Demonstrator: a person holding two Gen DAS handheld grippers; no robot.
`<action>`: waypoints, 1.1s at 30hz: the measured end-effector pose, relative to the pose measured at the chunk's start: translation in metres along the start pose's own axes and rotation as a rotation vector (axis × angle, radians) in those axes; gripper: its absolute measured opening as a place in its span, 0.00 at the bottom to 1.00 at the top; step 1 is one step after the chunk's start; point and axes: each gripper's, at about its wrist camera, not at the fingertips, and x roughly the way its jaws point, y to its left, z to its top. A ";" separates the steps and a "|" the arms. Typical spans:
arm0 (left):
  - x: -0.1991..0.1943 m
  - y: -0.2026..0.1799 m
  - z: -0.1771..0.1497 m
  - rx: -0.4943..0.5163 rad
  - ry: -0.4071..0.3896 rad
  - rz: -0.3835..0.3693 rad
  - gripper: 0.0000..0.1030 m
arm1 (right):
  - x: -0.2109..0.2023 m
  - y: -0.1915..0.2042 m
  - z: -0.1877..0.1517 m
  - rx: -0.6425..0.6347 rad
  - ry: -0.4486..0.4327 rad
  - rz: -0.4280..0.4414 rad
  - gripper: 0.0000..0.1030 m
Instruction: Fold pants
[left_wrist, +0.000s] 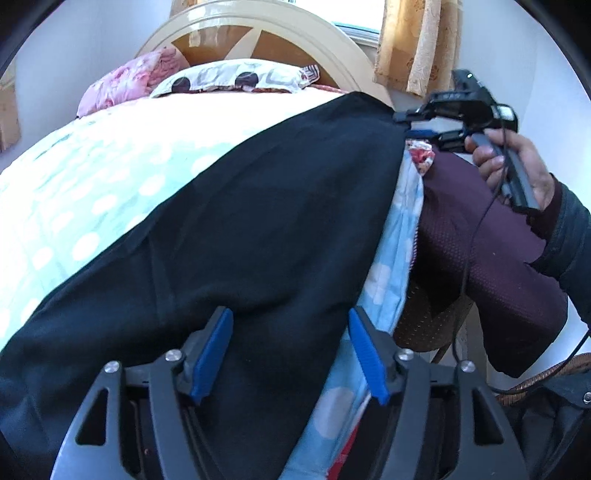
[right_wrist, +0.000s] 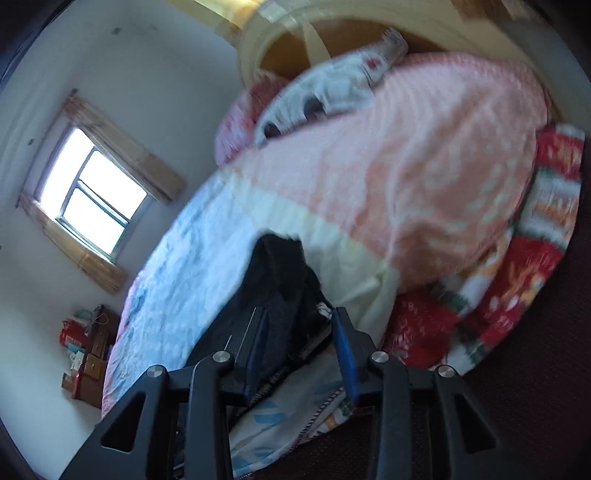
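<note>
Dark navy pants (left_wrist: 258, 221) lie spread along the near edge of the bed, from lower left to upper right. My left gripper (left_wrist: 291, 317) is open, its blue pads on either side of the pants' near edge, nothing clamped. My right gripper (left_wrist: 417, 129) shows in the left wrist view at the pants' far right end, held in a hand. In the right wrist view the right gripper (right_wrist: 299, 317) is open with a bunched end of the pants (right_wrist: 280, 280) between and beyond its blue pads. That view is blurred.
The bed carries a light blue dotted cover (left_wrist: 92, 192), a peach blanket (right_wrist: 406, 177) and pillows (left_wrist: 229, 79) against a round headboard (left_wrist: 258, 29). A red patterned quilt (right_wrist: 517, 295) hangs at the bed's side. A maroon-clad leg (left_wrist: 480, 240) stands at the right. A window (right_wrist: 92, 192) is on the wall.
</note>
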 end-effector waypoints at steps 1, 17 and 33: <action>-0.002 0.001 0.000 -0.002 0.000 0.012 0.66 | 0.001 -0.001 -0.001 0.005 0.003 0.005 0.36; 0.014 0.007 0.029 -0.064 -0.024 0.041 0.71 | 0.002 -0.009 0.007 0.041 -0.010 0.053 0.36; 0.023 0.008 0.022 -0.079 0.001 0.044 0.72 | -0.002 -0.007 -0.004 0.069 -0.023 0.155 0.14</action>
